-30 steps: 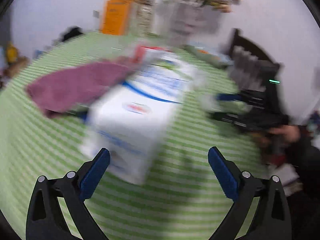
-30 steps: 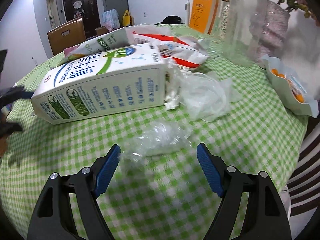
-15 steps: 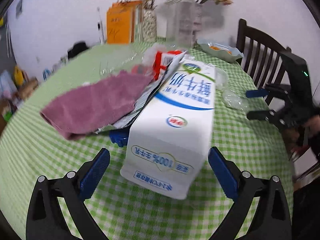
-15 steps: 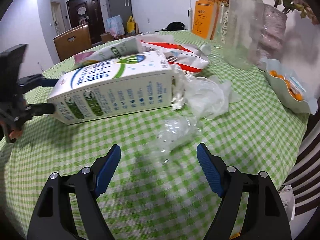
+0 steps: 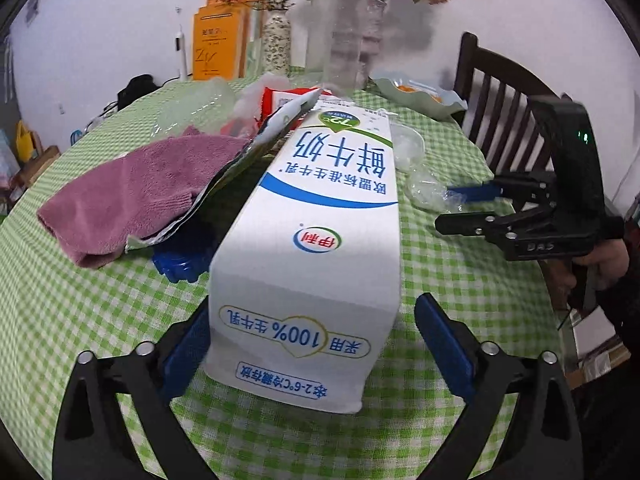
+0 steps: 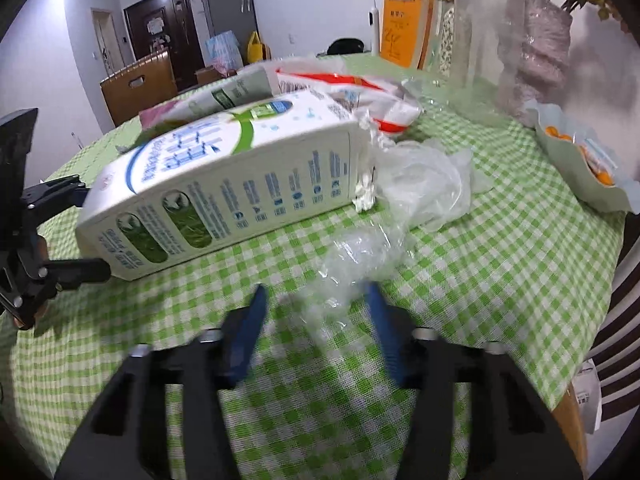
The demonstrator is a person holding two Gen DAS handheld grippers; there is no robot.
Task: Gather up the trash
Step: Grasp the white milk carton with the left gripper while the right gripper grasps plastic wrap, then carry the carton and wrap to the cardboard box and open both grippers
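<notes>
Towel (image 5: 132, 192) in left cam, door (image 6: 160, 40) in right

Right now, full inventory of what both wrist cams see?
milk carton: 1, white with blue and green print, lying on its side mid-table
clear plastic wrap: 1 crumpled piece, between the right tongs' fingers
thin plastic bag: 1, translucent white, at the carton's torn end
snack bag: 1, red and white, behind the carton
purple cloth: 1, left of the carton
blue plastic piece: 1, beside the carton, under the cloth's edge
glass jar: 1, clear, far side
tablecloth: green-white check
chair: 1, dark wood
left tongs: open, straddling the carton's base
right tongs: part-closed around the wrap
</notes>
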